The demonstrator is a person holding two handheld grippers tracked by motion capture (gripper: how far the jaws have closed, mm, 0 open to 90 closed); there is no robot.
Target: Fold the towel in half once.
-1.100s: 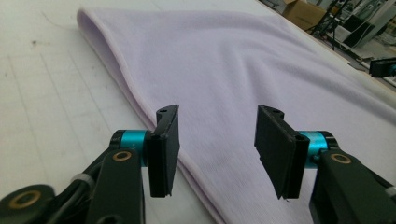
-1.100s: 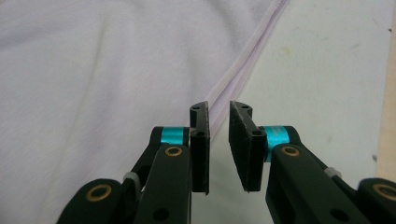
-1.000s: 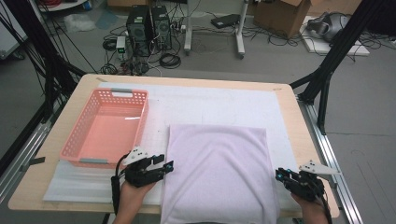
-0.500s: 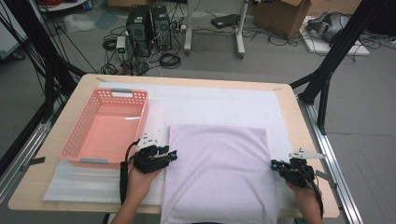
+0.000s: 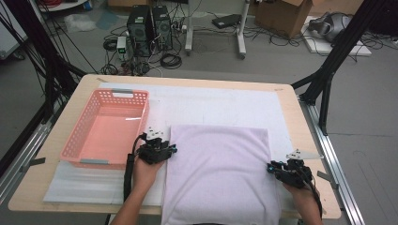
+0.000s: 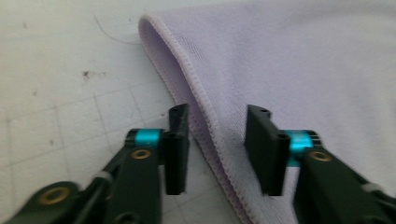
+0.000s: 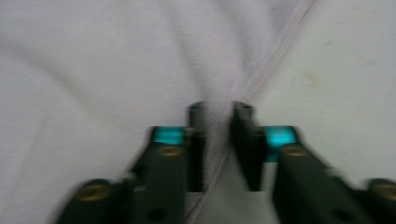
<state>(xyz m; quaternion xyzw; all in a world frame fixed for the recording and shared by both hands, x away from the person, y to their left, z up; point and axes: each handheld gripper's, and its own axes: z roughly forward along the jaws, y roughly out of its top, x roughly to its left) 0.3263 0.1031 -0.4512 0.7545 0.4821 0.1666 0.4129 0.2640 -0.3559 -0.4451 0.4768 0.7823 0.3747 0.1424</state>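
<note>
A pale lilac towel (image 5: pixel 218 173) lies flat on the white mat, and its near end hangs over the table's front edge. My left gripper (image 5: pixel 165 151) is at the towel's left edge. In the left gripper view the towel (image 6: pixel 303 60) has its hem between the jaws of the left gripper (image 6: pixel 217 149). These jaws have just been closing, but a gap remains on both sides of the hem, so the gripper is open. My right gripper (image 5: pixel 273 167) is at the towel's right edge. In the right gripper view the right gripper (image 7: pixel 217 140) is shut on a raised fold of the towel (image 7: pixel 93 60) at the hem, after a slight easing.
An empty pink plastic basket (image 5: pixel 145 117) stands on the mat just left of the towel, close behind my left gripper. The white mat (image 5: pixel 220 105) covers most of the wooden table (image 5: pixel 87 91). Beyond the table are black frame legs, computers and cables on the floor.
My left hand has moved away from me and right, onto the towel's left hem, and its jaws have narrowed. The right hand has shifted slightly left onto the right hem.
</note>
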